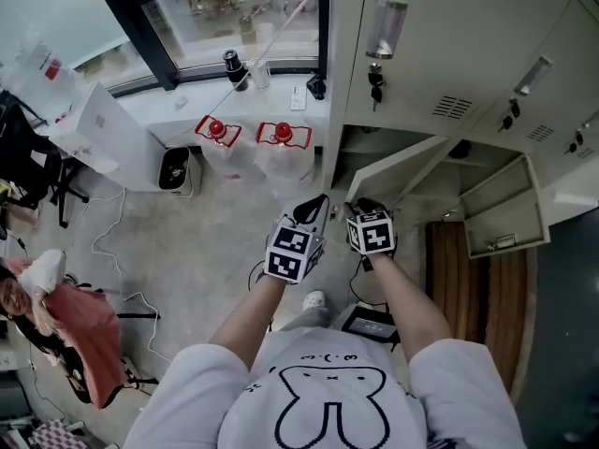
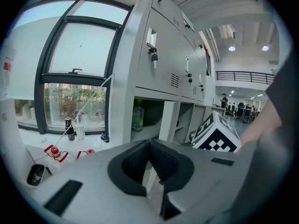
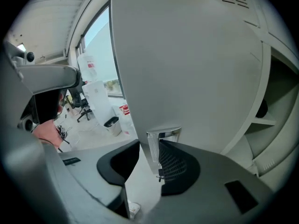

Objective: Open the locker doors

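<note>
A bank of beige lockers (image 1: pixel 440 54) fills the upper right of the head view, its upper doors shut with keys hanging in the locks (image 1: pixel 375 80). Below them one lower door (image 1: pixel 398 171) is swung out, and another (image 1: pixel 505 209) stands open further right. My right gripper (image 1: pixel 360 209) is at the swung door's edge. In the right gripper view that door's metal handle (image 3: pixel 163 135) and edge sit between the pads, and my right gripper (image 3: pixel 148 164) is shut on them. My left gripper (image 1: pixel 315 207) hovers beside it, open and holding nothing (image 2: pixel 150 171). An open compartment (image 2: pixel 148 118) shows ahead.
Two water jugs with red caps (image 1: pixel 217 137) (image 1: pixel 283 138) stand on the floor by the locker's left side, next to a small white bin (image 1: pixel 175 169). Cables trail over the floor (image 1: pixel 117 251). A person in red (image 1: pixel 75 330) is at the far left. A black device (image 1: pixel 370 324) lies near my feet.
</note>
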{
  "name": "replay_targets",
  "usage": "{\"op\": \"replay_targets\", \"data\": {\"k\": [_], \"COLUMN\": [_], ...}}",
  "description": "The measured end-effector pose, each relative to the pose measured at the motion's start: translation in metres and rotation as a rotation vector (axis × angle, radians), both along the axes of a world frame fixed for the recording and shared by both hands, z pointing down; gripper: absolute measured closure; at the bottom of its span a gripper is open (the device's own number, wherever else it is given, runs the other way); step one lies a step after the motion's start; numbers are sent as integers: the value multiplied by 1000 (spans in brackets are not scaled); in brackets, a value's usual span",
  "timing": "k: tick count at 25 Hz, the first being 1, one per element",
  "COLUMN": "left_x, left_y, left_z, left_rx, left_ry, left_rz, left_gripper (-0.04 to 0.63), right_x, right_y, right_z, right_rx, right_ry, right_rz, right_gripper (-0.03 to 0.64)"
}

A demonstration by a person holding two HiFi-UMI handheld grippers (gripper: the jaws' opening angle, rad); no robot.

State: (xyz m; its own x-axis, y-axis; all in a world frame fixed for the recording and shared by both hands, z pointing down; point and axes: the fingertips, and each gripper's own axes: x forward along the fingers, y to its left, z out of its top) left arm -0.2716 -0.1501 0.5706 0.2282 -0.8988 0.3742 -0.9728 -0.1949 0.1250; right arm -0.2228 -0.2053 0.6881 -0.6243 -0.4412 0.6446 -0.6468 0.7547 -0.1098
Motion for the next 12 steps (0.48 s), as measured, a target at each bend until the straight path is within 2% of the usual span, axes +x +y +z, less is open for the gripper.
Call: {"op": "replay_targets", "data": {"k": [6,12], "left_x": [31,66], "left_y": [0,-2], "left_z": [-3,-2], "left_rx": [-16,-23], "left_ry": [36,48], "left_rz": [14,42], "left_gripper": [595,595], "right_x": [39,78], "right_y": [24,42], "right_z": [2,2], "right_rx": [-7,-28], "right_ry": [51,47], "right_rz": [-70,-133], "right_gripper": [502,503]}}
